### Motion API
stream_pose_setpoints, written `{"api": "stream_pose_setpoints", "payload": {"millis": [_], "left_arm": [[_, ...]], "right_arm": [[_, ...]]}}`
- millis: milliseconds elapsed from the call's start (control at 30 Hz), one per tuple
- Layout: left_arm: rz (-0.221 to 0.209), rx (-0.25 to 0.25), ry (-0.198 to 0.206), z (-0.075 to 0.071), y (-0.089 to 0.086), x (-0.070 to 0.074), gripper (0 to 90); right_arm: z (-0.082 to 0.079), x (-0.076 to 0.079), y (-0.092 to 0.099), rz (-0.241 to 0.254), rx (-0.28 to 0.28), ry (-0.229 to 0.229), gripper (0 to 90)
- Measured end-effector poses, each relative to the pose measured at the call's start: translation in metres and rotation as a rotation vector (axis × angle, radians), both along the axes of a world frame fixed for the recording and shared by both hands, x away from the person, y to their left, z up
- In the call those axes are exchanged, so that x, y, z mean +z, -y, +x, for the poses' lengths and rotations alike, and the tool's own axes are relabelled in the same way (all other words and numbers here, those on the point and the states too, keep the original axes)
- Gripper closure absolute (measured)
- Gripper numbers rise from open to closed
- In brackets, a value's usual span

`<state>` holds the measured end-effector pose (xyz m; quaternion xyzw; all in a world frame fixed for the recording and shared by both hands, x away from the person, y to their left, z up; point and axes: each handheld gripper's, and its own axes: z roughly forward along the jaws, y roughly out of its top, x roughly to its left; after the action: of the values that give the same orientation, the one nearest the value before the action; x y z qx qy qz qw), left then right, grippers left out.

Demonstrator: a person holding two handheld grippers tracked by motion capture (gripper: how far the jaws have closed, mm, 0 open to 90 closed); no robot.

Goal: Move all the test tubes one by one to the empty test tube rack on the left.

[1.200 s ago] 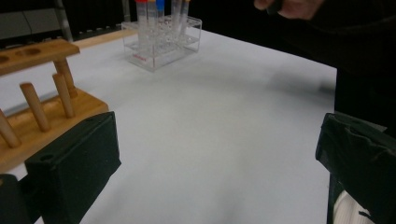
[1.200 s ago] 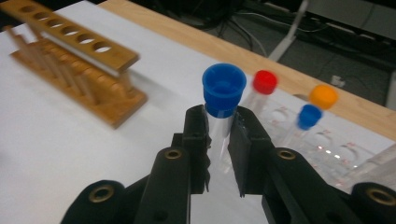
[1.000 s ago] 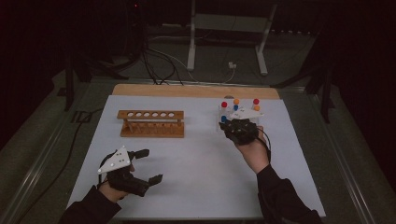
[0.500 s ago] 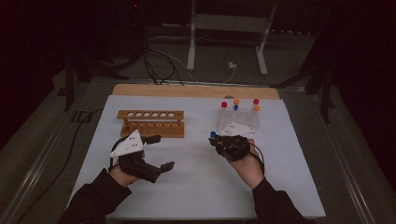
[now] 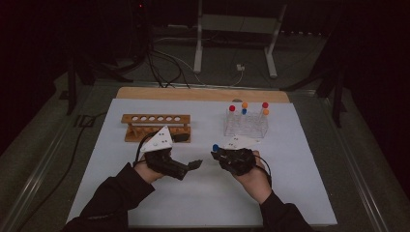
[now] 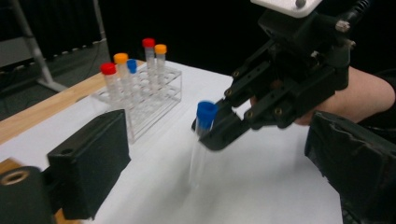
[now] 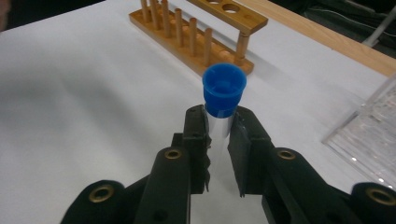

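**Tube transfer, clear rack to wooden rack: one tube in hand, none yet placed**

Item in transit: blue-capped tube (image 7: 223,100), clear body, held just below its cap between the shut jaws of the right gripper (image 5: 227,157). In the left gripper view the tube hangs roughly upright above the white mat (image 5: 208,193), its lower end free and blurred. It sits mid-table, between the two racks, nearer the clear one.

Left gripper (image 5: 188,166): jaws wide, nothing between them, though they have just been closing a little. It faces the right gripper across a short gap and touches neither the tube nor a rack.

Source: clear rack (image 5: 246,126), far right of the mat. Five capped tubes stand in it: two red, two orange, one blue.

Destination, as judged: wooden rack (image 5: 155,126), far left of the mat, a single row of six holes, all vacant.

Progress: early. One tube is lifted out and carried partway; no hole is filled. Left to do, by this reading: bring the held tube to the wooden rack, possibly passing it to the left gripper first, seat it in a hole, then repeat for the five in the clear rack.

Markings: no brand, label or legible writing on tubes, racks or mat. The white plate atop each gripper carries small dark dots, not text.
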<state>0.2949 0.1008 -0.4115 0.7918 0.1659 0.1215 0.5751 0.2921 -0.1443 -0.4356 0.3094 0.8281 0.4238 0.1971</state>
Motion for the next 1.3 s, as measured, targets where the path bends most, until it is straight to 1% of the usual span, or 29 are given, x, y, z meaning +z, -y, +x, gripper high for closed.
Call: {"api": "stream_pose_setpoints", "payload": {"millis": [33,100,167,267,333,433,500,633,733,900,933,1033,1133,1233,1300], "left_arm": [[0.001,-0.005,0.002,0.001,0.002,0.000,8.1],[-0.005,0.000,0.009,0.003,0.006,-0.001,13.9],[-0.009,-0.007,0.003,0.006,0.009,-0.002,16.6],[0.001,-0.005,-0.013,0.010,0.014,-0.004,21.5],[0.016,0.003,-0.003,0.011,0.017,-0.006,26.5],[0.020,0.002,-0.003,0.013,0.021,-0.009,34.1],[0.034,0.001,0.005,0.014,0.023,-0.011,38.5],[0.041,-0.013,0.001,0.016,0.027,-0.014,47.3],[0.058,-0.016,0.013,0.016,0.030,-0.016,53.8],[0.071,-0.026,0.026,0.016,0.034,-0.017,64.5],[0.080,-0.022,0.035,0.016,0.035,-0.017,65.9],[0.088,-0.021,0.038,0.017,0.037,-0.017,70.5],[0.086,-0.024,0.035,0.018,0.038,-0.018,74.8],[0.090,-0.022,0.040,0.019,0.039,-0.018,76.0],[0.086,-0.020,0.035,0.019,0.039,-0.017,76.7]], "right_arm": [[-0.001,0.000,-0.001,0.000,0.004,0.002,77.3],[-0.002,0.000,-0.002,0.000,0.010,-0.003,77.3],[-0.003,0.000,-0.004,0.003,0.017,-0.001,77.3],[-0.004,0.000,-0.005,0.002,0.027,-0.002,77.3],[-0.005,0.000,-0.007,0.003,0.027,-0.002,77.3],[-0.005,-0.001,-0.008,-0.002,0.032,-0.006,77.3],[-0.005,-0.002,-0.008,-0.003,0.032,-0.008,77.3],[-0.004,-0.001,-0.008,0.004,0.033,-0.010,77.3],[-0.005,-0.001,-0.008,0.006,0.031,-0.009,77.3],[-0.005,0.000,-0.007,0.005,0.032,-0.006,77.3],[-0.005,0.000,-0.007,0.007,0.031,-0.005,77.3],[-0.005,0.001,-0.007,0.007,0.034,0.000,77.3],[-0.005,0.001,-0.007,0.002,0.031,0.002,77.3],[-0.004,0.001,-0.006,0.006,0.027,-0.001,77.3],[-0.004,0.001,-0.006,0.006,0.026,-0.001,77.3]]}}
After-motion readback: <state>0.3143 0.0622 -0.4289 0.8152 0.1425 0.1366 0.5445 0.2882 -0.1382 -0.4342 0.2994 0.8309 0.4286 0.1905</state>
